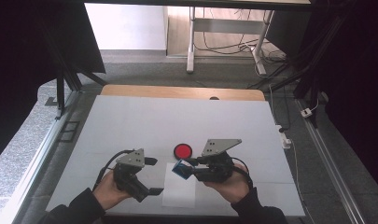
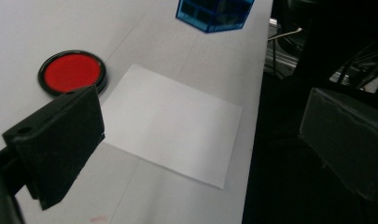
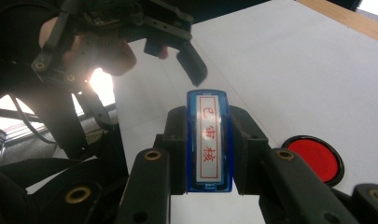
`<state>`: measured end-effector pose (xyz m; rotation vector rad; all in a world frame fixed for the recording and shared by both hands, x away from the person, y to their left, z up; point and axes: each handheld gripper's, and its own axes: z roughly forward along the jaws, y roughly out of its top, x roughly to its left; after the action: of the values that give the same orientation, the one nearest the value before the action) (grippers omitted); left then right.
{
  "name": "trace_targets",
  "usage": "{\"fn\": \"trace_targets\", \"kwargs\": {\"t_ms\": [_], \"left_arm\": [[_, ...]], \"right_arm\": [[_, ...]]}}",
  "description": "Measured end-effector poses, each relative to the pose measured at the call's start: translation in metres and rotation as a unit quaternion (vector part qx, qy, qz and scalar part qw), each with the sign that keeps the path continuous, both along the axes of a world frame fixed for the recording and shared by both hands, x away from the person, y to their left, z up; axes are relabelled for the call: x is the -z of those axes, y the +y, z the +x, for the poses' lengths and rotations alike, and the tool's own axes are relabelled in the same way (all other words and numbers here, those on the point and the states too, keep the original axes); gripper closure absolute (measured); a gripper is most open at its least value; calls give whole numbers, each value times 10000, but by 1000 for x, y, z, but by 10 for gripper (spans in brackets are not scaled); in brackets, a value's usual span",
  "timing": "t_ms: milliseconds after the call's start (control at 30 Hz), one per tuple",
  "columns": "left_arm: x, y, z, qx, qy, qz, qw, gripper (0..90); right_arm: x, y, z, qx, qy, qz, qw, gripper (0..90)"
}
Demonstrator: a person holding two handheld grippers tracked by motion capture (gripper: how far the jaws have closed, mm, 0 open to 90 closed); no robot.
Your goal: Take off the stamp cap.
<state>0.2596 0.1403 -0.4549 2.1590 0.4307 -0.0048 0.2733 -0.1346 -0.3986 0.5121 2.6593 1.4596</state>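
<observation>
White covering spreads across my counter (image 1: 130, 121), with a strip of bare wood along its far edge at the upper middle of the high view. Counting what is on or over it: one blue stamp (image 1: 180, 168), one round red ink pad (image 1: 182, 150) in a black rim, and one sheet of white paper (image 1: 179, 192).

My right gripper (image 1: 189, 169) sits at lower centre-right of the high view, turned toward frame left, and its fingers (image 3: 177, 140) are clenched on the blue stamp, one on each side. In the right gripper view the stamp's white label with red characters faces the camera. The stamp is above the upper edge of the paper, just below the ink pad in the frame.

My left gripper (image 1: 151, 176) is at lower left of the high view, pointing toward the paper, its fingers (image 2: 60, 135) spread wide and grasping nothing; one hangs past the counter's near edge.

Most of the counter toward the top of the frame lies open, as do its left and right margins.
</observation>
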Motion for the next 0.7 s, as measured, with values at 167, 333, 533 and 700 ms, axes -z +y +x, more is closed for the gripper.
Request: {"fn": "trace_targets", "kwargs": {"t_ms": [167,333,533,700], "left_arm": [[4,-14,9,224,37,-14,9997,0],[6,-25,15,500,51,-57,9987,0],[6,-33,18,751,-62,-135,9971,88],[8,-30,21,1081,-46,-335,9936,283]], "right_arm": [[1,1,0,-56,11,-15,10000,714],[1,2,-1,-108,24,2,9999,714],[1,4,-4,-320,18,33,9995,714],[1,6,-5,-490,75,120,9987,714]]}}
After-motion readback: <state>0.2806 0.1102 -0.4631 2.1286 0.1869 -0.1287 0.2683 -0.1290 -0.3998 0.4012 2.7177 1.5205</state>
